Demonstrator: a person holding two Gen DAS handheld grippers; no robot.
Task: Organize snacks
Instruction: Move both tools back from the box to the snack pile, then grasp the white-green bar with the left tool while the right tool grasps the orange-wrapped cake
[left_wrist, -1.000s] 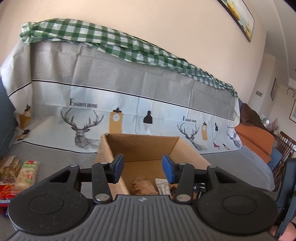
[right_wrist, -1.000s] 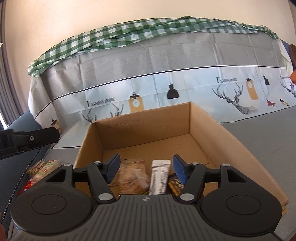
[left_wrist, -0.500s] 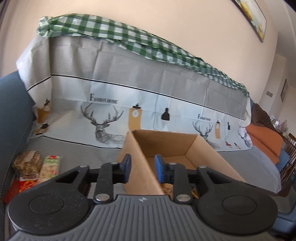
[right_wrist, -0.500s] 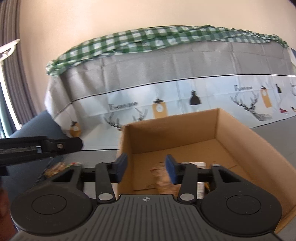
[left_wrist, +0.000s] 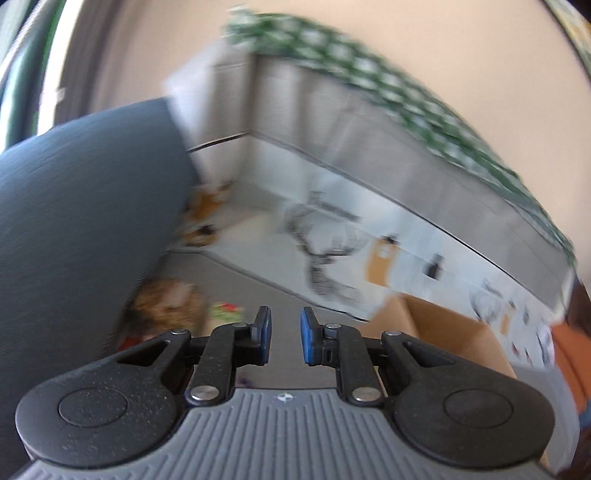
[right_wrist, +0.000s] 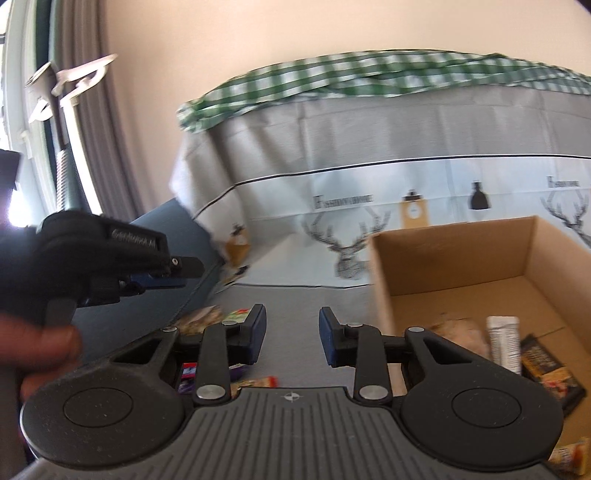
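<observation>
A cardboard box (right_wrist: 454, 254) stands on the grey sofa seat at the right; in it lie a white bar (right_wrist: 503, 343), a dark snack pack (right_wrist: 543, 363) and a pale bag (right_wrist: 461, 328). The box also shows blurred in the left wrist view (left_wrist: 443, 325). Loose snack packs (right_wrist: 218, 315) lie on the seat at the left, also blurred in the left wrist view (left_wrist: 166, 302). My left gripper (left_wrist: 283, 341) is open and empty above the seat, and shows from the side in the right wrist view (right_wrist: 162, 273). My right gripper (right_wrist: 291, 339) is open and empty, left of the box.
A dark blue sofa arm (left_wrist: 74, 221) rises at the left. A deer-print cloth (right_wrist: 369, 206) under a green checked cloth (right_wrist: 332, 77) covers the sofa back. More small packs (right_wrist: 258, 382) lie just under my right gripper. A curtain (right_wrist: 92, 129) hangs at far left.
Both grippers have swung left, away from over the box toward the loose snacks by the sofa arm. The left gripper's jaws have narrowed. The left view is motion-blurred.
</observation>
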